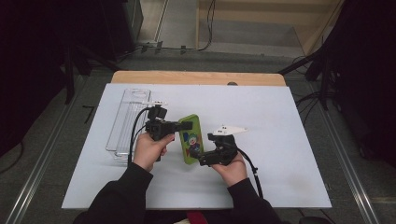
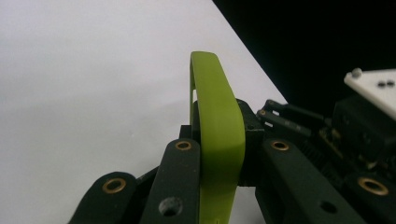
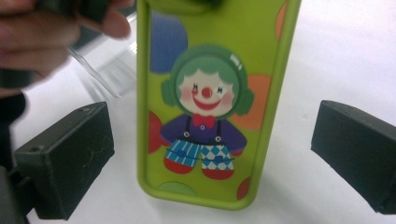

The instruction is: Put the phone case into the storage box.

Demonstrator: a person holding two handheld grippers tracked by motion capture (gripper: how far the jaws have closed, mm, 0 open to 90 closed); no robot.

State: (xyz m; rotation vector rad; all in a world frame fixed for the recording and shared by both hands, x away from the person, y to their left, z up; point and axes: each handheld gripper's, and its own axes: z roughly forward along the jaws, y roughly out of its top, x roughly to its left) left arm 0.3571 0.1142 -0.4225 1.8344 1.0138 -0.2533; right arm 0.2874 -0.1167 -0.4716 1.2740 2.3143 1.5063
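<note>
The case [image 1: 191, 138] is gripped at its top by the left claw [image 1: 186, 125] mid-counter [image 1: 280, 140], while the right claw [image 1: 201, 156] is spread open around its bottom; next, a hand-over or lift is judged likely.

Both forearms in black long sleeves, cuffs ending at the wrist; hands bare, no gloves. Left gripper [image 1: 186, 125]: black body, matte black linkage arms with brass-coloured pivot bushings and small dark screw holes; white three-cornered plate on top; black cable looping down from the body. Right gripper [image 1: 200, 157]: same black build, blocky black pads [image 3: 65, 158] lightly scuffed; white plate with dark dots; black cable trailing off.
</note>
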